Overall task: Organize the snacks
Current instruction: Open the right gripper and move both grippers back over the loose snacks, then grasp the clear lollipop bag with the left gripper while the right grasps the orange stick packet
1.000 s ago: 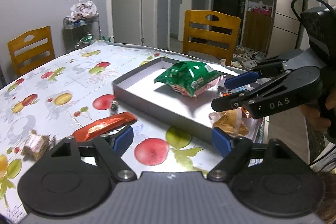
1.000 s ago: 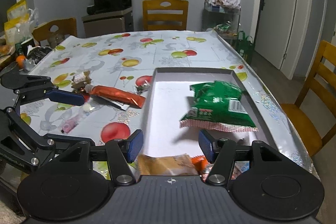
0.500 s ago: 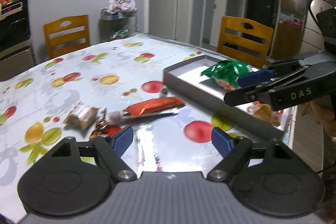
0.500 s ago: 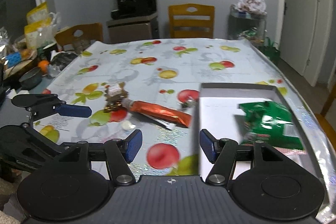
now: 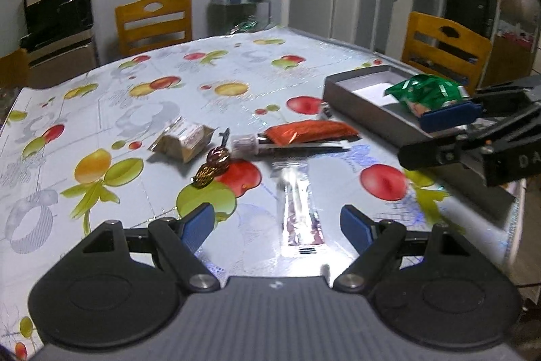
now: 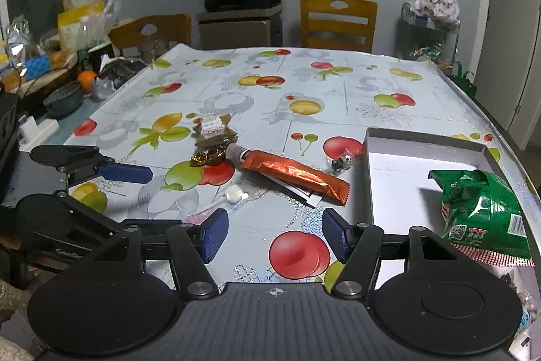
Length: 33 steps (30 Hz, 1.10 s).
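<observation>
In the grey tray (image 6: 422,137), one green snack bag (image 6: 483,208).

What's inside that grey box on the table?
In the grey box: a green snack bag, with more packets at its near end, cut off by the picture's edge.

Both my claws have swung away from the grey tray (image 6: 426,137) toward the loose snacks on the table. My right gripper (image 6: 275,234), which a second ago hung over the tray near the green snack bag (image 6: 483,208), now hovers over the fruit-print tablecloth (image 6: 355,83), short of the orange packet (image 6: 294,173). My left gripper (image 5: 277,222) has come over the clear sachet (image 5: 299,208), jaws wide apart and empty.
</observation>
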### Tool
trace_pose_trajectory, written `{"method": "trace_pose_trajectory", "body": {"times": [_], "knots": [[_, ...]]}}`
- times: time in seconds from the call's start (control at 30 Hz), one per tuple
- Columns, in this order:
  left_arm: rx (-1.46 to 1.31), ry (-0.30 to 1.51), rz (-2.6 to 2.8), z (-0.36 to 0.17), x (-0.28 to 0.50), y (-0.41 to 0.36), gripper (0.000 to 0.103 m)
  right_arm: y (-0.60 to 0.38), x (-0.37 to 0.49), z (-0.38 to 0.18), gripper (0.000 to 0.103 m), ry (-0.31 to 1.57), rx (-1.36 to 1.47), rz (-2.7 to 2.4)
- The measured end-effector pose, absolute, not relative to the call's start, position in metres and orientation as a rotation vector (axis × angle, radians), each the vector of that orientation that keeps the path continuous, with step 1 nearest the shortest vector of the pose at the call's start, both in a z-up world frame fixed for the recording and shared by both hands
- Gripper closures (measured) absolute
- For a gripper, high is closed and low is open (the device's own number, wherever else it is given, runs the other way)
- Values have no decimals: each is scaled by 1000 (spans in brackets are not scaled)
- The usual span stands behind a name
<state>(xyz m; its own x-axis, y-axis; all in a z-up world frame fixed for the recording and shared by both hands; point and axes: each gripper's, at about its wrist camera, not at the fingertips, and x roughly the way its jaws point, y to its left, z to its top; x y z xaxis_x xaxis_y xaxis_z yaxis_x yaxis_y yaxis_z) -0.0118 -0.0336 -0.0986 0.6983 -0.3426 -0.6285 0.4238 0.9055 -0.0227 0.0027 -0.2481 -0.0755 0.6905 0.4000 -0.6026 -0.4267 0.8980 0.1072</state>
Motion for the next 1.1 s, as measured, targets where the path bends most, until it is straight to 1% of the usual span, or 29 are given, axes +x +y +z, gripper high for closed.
{"method": "trace_pose_trajectory", "body": {"times": [0.27, 0.5, 0.6, 0.77, 0.9, 1.0, 1.07, 1.1], "knots": [[148, 662, -413, -106, 4, -53, 21, -234, 24, -75, 40, 622, -153, 473], [192, 651, -415, -115, 11, -67, 21, -219, 59, -81, 40, 639, -210, 504], [185, 657, -415, -118, 15, -66, 21, -212, 71, -87, 42, 641, -259, 512], [174, 660, -418, -121, 21, -63, 22, -203, 87, -99, 47, 666, -308, 521], [164, 665, -430, -123, 24, -61, 24, -200, 95, -108, 52, 692, -312, 530], [168, 669, -441, -125, 26, -63, 28, -199, 98, -111, 52, 686, -313, 524], [173, 676, -448, -128, 28, -65, 33, -199, 100, -111, 55, 682, -309, 520], [173, 680, -453, -128, 28, -66, 34, -199, 100, -111, 55, 679, -307, 519]]}}
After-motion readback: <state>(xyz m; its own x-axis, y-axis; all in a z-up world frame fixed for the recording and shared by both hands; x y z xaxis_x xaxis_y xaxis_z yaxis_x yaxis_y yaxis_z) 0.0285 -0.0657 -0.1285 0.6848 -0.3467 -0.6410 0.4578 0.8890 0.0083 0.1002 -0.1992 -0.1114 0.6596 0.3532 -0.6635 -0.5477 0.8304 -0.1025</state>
